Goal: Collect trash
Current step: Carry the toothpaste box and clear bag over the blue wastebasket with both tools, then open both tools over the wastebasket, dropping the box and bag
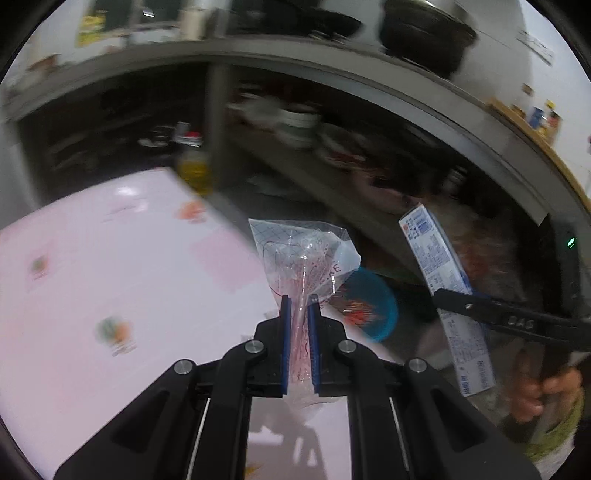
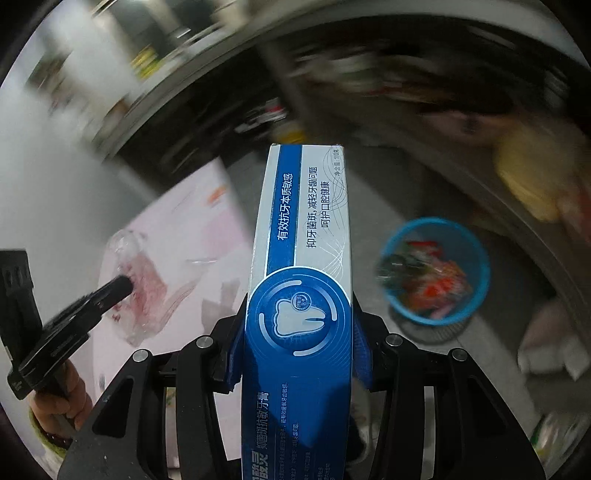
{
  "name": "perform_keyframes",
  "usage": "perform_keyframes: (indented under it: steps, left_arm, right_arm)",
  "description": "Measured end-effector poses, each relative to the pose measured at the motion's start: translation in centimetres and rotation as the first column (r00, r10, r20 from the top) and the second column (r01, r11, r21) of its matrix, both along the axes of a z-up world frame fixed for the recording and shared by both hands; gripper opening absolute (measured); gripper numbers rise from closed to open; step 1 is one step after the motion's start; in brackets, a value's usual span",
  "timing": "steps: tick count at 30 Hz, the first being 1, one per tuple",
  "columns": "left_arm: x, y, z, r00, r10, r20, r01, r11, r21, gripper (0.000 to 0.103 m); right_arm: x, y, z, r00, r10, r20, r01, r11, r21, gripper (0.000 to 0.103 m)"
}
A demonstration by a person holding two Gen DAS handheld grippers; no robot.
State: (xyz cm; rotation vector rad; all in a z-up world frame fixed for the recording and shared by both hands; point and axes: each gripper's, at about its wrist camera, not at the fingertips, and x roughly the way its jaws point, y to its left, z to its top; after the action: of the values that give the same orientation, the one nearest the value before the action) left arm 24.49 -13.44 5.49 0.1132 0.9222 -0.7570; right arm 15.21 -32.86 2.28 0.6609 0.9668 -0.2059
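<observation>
My left gripper [image 1: 299, 301] is shut on a clear plastic bag [image 1: 304, 254] with red print and holds it above the edge of the pink table [image 1: 110, 266]. My right gripper [image 2: 299, 314] is shut on a blue and white toothpaste box [image 2: 303, 240], held upright; the box also shows in the left wrist view [image 1: 439, 266]. A blue trash basket [image 2: 436, 269] with colourful wrappers inside stands on the floor, right of the box; in the left wrist view it [image 1: 369, 302] sits just beyond the bag. The left gripper with the bag [image 2: 140, 291] shows at the left of the right wrist view.
A steel counter [image 1: 332, 70] with an open lower shelf of dishes and bottles runs behind the table. A black pot [image 1: 424, 33] sits on top. A yellow object [image 2: 532, 173] lies on the right. White paper scraps [image 2: 546, 343] lie on the floor near the basket.
</observation>
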Motion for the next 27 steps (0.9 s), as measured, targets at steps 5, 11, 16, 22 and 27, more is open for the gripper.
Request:
perform_keyframes:
  steps: [5, 11, 16, 22, 27]
  left_arm:
    - [2.4, -9.7, -2.4, 0.971, -0.153, -0.185, 0.152, 0.988, -0.021, 0.008]
    - [4.7, -20.7, -8.2, 0.914, -0.227, -0.335, 0.266, 0.961, 0.076, 0.009]
    - [6.2, -26.3, -12.2, 0.905, -0.23, -0.357, 0.293, 0.947, 0.133, 0.012]
    - [8.5, -29.2, -14.7, 0.909, -0.179, -0.377, 0.252, 0.956, 0.153, 0.066]
    - [7.7, -26.8, -13.2, 0.905, -0.199, -0.377, 0.253, 0.963, 0.098, 0.073]
  right_arm:
    - [-3.8, -6.9, -5.0, 0.98, -0.185, -0.075, 0.194, 0.968, 0.157, 0.044]
    - [-5.2, -11.7, -12.8, 0.939, -0.29, -0.186, 0.339, 0.879, 0.336, 0.044]
    - [-3.1, -15.2, -18.4, 0.906, -0.334, -0.261, 0.417, 0.818, 0.397, 0.045]
    - [1.2, -18.8, -24.2, 0.881, -0.379, -0.284, 0.461, 0.822, 0.333, 0.065]
    - [-1.0, -18.2, -25.1, 0.856, -0.427, -0.291, 0.505, 0.81, 0.299, 0.065]
